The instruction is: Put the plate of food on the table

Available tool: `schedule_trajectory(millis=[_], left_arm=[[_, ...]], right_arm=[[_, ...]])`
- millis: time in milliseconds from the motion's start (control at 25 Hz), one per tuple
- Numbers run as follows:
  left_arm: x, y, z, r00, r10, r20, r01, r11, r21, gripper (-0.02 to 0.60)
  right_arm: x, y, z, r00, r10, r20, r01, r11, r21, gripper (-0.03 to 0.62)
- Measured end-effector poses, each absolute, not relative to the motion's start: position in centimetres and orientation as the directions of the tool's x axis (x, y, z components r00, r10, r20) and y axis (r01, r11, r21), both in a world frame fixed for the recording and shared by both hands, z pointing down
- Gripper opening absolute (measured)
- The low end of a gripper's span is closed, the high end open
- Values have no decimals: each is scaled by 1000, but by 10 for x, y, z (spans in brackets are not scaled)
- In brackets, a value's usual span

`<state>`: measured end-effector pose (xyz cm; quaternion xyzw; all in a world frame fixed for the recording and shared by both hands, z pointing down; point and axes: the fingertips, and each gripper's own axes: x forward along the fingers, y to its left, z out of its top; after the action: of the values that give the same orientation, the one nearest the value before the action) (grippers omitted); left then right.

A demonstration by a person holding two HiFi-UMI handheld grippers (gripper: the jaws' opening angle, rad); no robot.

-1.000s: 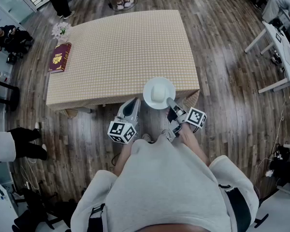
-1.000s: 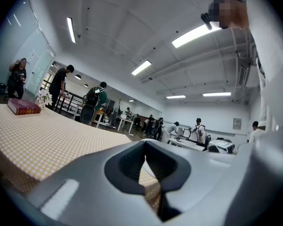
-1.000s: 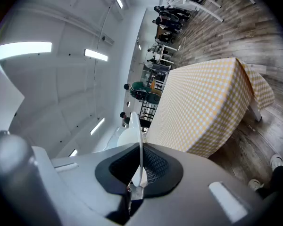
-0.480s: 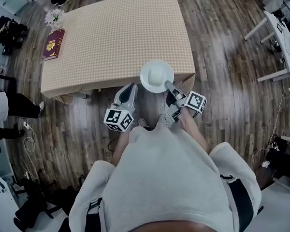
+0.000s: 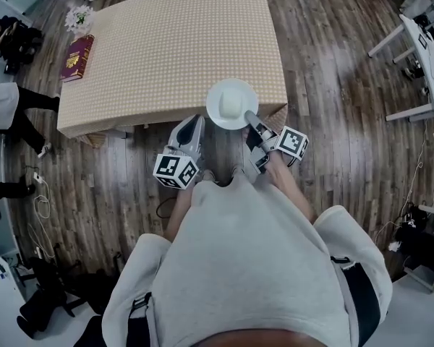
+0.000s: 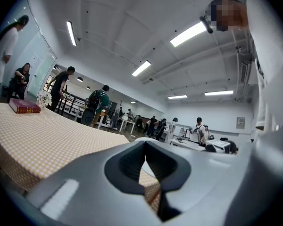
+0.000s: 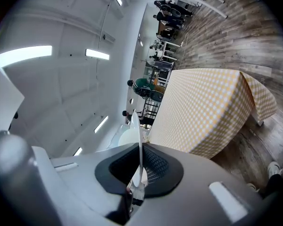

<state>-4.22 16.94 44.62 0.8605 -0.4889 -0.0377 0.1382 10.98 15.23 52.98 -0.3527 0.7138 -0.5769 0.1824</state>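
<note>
At the near edge of a table (image 5: 166, 49) draped in a yellow checked cloth, a white plate (image 5: 217, 116) carrying a pale dome of food (image 5: 233, 103) is held level by the right gripper (image 5: 250, 121), whose jaws are pinched almost together on the plate's thin near rim. Whether the far side rests on the cloth cannot be told. The left gripper (image 5: 192, 127) is held just beside it, jaws closed on nothing. The plate is judged stiff, smooth and breakable, its load hung well out from a one-sided pinch, so tipping and slipping are to be feared. A deep, firm bite on the rim is advised, with a level, gentle set-down.
</note>
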Motion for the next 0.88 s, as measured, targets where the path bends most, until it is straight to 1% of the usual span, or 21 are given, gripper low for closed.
schedule_trajectory(millis=[40,160,320,440,560,680,800,880], left_arm=[[-35,168,447,516,-854,72,-833,-480,274,8],[-5,152,451,504,-860,80,-841,-467,272,8],[-5,163,452,494,-866,80,-847,-458,269,8],[-8,166,454,486,-870,80,-852,-451,266,8],[-5,162,454,478,-875,81,-856,-443,267,8],[-5,159,455,469,-879,84,-861,-434,265,8],[-4,154,459,465,-881,91,-863,-428,268,8],[-5,151,458,464,-881,93,-865,-428,263,8]], right_arm=[[116,149,530,-689,-711,138,-286,91,-954,11],[148,131,540,-690,-703,172,-308,71,-949,11],[138,137,526,-720,-691,66,-218,135,-967,11],[140,142,536,-715,-689,121,-271,113,-956,11],[144,137,539,-716,-685,133,-276,104,-955,11],[143,130,533,-726,-681,91,-240,127,-963,11],[151,126,541,-716,-684,136,-284,108,-953,11],[153,123,543,-713,-689,134,-282,107,-954,11]])
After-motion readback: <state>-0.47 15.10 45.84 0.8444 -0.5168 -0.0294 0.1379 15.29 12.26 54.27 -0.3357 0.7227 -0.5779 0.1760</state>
